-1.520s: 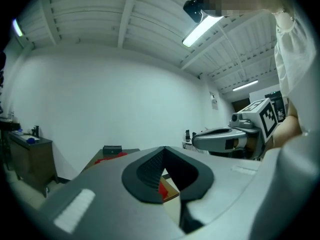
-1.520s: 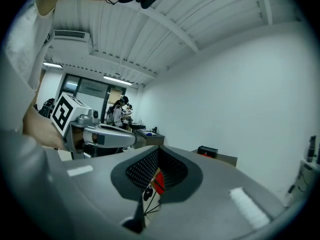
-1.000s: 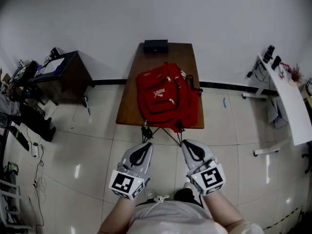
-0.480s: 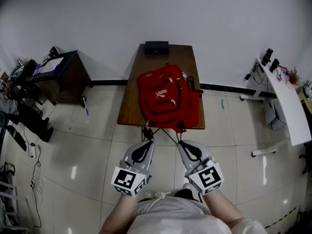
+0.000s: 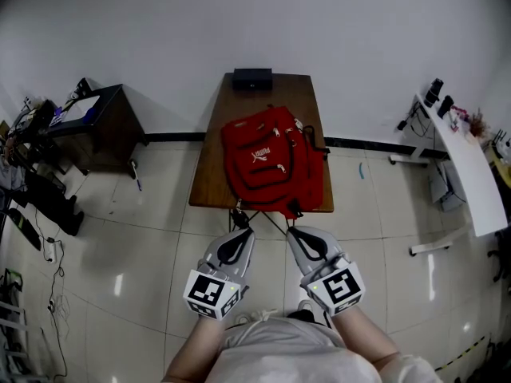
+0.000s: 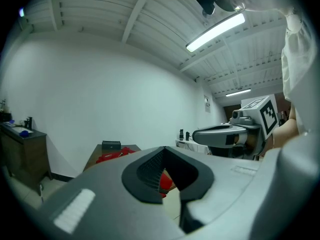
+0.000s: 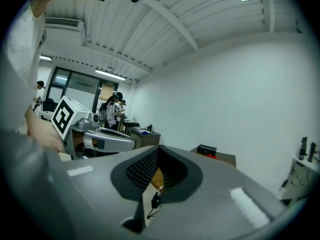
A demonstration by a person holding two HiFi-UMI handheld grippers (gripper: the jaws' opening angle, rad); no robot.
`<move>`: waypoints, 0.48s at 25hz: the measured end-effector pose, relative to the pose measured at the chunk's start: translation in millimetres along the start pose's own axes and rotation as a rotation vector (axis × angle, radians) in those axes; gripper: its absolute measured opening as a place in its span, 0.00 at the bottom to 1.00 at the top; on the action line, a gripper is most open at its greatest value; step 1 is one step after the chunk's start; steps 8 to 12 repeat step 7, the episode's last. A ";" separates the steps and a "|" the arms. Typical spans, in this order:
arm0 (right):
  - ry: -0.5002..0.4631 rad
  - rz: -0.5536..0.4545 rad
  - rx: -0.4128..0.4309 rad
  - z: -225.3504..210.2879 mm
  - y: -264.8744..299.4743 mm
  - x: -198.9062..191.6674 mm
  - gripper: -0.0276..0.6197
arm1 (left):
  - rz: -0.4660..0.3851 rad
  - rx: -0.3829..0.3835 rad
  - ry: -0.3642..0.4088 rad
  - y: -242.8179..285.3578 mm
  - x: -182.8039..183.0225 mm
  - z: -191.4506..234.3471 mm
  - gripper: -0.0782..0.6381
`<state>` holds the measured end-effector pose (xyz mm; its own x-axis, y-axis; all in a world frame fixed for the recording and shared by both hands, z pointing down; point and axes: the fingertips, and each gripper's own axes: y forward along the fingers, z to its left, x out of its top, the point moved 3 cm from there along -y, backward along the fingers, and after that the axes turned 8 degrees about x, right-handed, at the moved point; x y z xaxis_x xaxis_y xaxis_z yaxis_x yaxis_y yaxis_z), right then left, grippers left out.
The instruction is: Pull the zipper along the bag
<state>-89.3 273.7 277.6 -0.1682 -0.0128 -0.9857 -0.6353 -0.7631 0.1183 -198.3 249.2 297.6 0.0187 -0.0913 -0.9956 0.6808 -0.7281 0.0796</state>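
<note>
1. While the person stands back from the table (image 5: 209, 190), the red backpack (image 5: 271, 162) lies flat on the wooden top. Its straps (image 5: 239, 211) hang over the near edge, and a black box (image 5: 252, 77) sits at the far end, apart from the bag.
2. The left gripper (image 5: 240, 232) is clenched on nothing; its own view shows the jaw tips together, with only the distant bag visible past them.
3. The right gripper (image 5: 295, 231) is also closed and empty. Both grippers point about level toward the table and are well apart from the bag.
4. The bag looks like soft fabric and lies rather flat, so I judge it is light and probably almost empty. It has no stiff frame, so the cloth will likely fold and bunch.
5. On the smooth wood, such a light bag will probably slide toward the pulling hand instead of letting the slider run.
6. The best place to hold is one of the small pale zipper pulls (image 5: 281, 166) on the front panel. It is thin, so the pads should pinch its flat sides.
7. The other gripper should hold the fabric just beside the zipper line, behind the slider, to keep the track tight.
8. From here I cannot tell which zipper is open or closed.
</note>
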 end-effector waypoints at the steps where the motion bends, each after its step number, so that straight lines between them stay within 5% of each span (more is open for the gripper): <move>1: -0.002 0.001 0.000 -0.2 0.8 -0.3 0.05 | -0.001 0.001 -0.003 0.8 0.0 1.2 0.12; 12: -0.006 0.004 -0.010 -3.9 3.8 -1.2 0.05 | -0.007 -0.012 0.003 5.9 1.8 0.5 0.12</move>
